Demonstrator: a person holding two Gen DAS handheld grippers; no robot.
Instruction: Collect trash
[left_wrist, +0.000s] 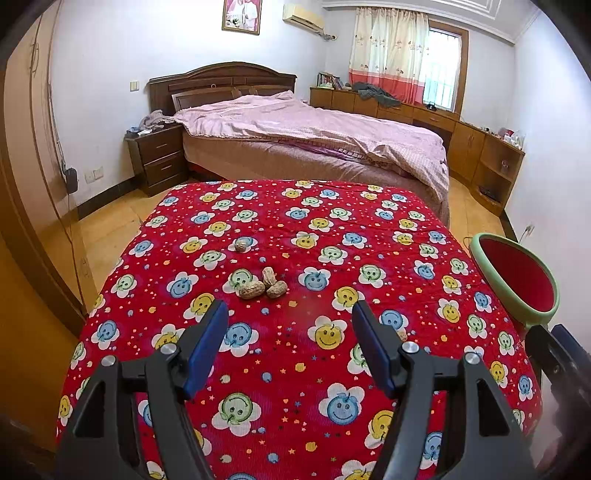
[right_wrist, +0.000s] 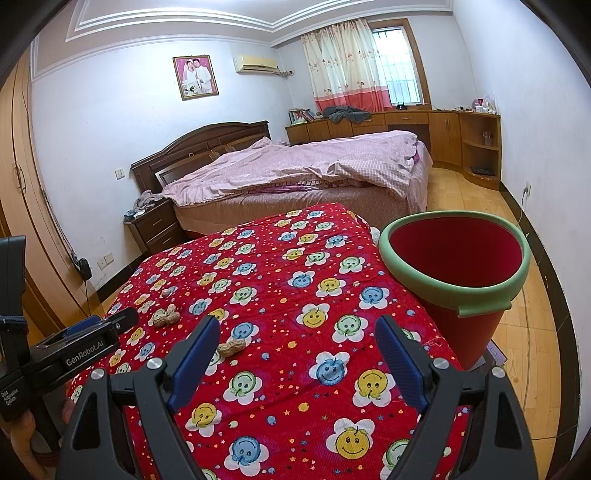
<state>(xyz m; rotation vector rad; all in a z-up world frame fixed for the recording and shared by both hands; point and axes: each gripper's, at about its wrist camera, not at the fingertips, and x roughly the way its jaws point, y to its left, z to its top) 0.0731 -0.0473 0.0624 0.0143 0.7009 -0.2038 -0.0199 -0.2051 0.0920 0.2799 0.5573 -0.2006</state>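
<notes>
Peanuts (left_wrist: 263, 283) are being faced straight ahead of the spread, empty left gripper (left_wrist: 290, 347), mid-table; the right gripper (right_wrist: 297, 354), also spread, is being kept nearer the bin (right_wrist: 456, 266).

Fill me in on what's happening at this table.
A person holds a two-finger tool in each hand over a table covered with a red flowered cloth. Peanuts lie scattered on it: a cluster of three, one farther back, and one near the right tool. A red bin with a green rim stands off the table's right side, with nothing visible inside. Both the left tool and the right tool are open and hold nothing, so no peanut has been picked up at this moment.
</notes>
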